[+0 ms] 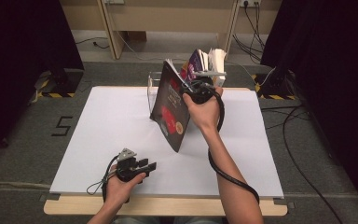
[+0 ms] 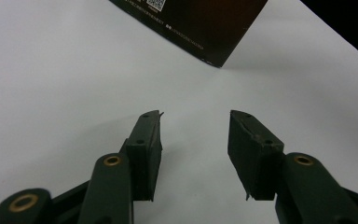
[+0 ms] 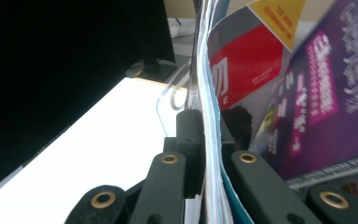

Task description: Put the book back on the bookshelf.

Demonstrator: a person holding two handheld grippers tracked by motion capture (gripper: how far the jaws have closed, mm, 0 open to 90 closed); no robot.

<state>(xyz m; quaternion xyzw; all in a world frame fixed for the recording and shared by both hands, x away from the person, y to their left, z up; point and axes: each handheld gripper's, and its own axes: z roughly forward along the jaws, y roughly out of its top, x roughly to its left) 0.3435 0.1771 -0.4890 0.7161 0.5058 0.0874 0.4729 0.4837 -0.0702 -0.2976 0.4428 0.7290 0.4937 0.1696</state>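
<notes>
A dark magazine (image 1: 170, 109) with red and gold cover marks hangs tilted above the white table sheet (image 1: 107, 135), in front of a clear rack (image 1: 153, 83). My right gripper (image 1: 192, 88) is shut on its upper edge. In the right gripper view the jaws (image 3: 209, 135) pinch the stack of page edges (image 3: 209, 84), with a purple magazine (image 3: 317, 93) close behind. My left gripper (image 1: 150, 164) rests low near the table's front edge, open with nothing between its fingers (image 2: 195, 126). The dark magazine's lower corner (image 2: 200, 23) shows beyond those jaws.
More magazines and white papers (image 1: 209, 60) stand in the clear rack at the back of the table. A wooden board edge (image 1: 168, 205) runs under the sheet's front. Cables (image 1: 303, 154) lie on the floor to the right, and dark curtains flank both sides.
</notes>
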